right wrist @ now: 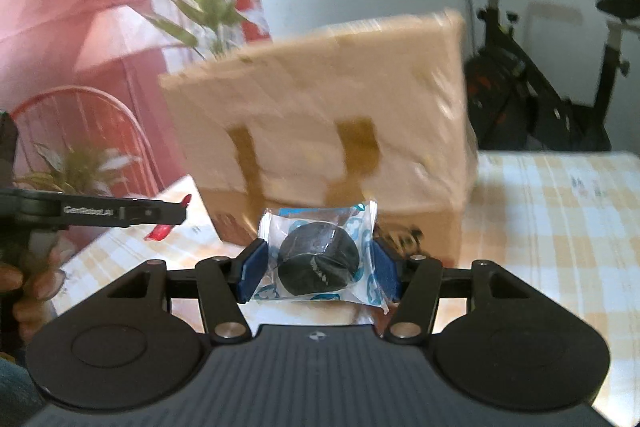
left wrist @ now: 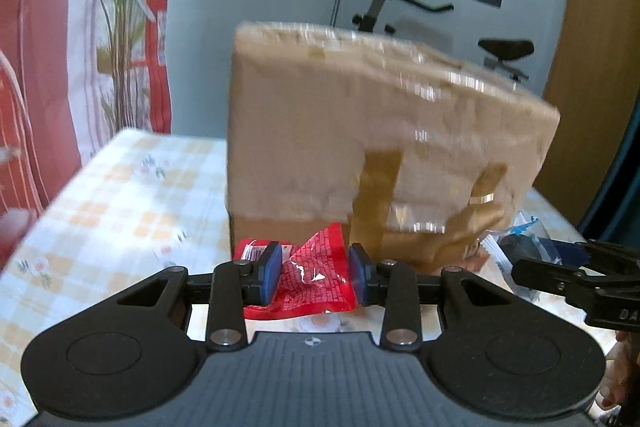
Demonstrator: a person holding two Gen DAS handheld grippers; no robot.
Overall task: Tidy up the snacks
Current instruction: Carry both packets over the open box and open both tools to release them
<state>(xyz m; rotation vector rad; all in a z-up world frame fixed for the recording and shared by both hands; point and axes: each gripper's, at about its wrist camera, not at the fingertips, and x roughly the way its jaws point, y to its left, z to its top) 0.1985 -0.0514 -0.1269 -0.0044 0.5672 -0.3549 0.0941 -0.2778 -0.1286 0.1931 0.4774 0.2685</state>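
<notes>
Two snacks ride toward the cardboard box (left wrist: 380, 131): left gripper (left wrist: 314, 275) fingers clamp a red packet (left wrist: 316, 283), right gripper (right wrist: 318, 269) fingers pinch a wrapped dark cookie (right wrist: 318, 263), above the tabletop (left wrist: 120, 195). Both should clear the box's rim before release.

Left matte-black two-finger gripper (left wrist: 313, 277): ribbed grey housing; two round side discs; silver pivot screws; blue rubber pads (left wrist: 270, 273); right matte-black two-finger gripper (right wrist: 318, 267): identical build; white lettering on the left unit's arm.
</notes>
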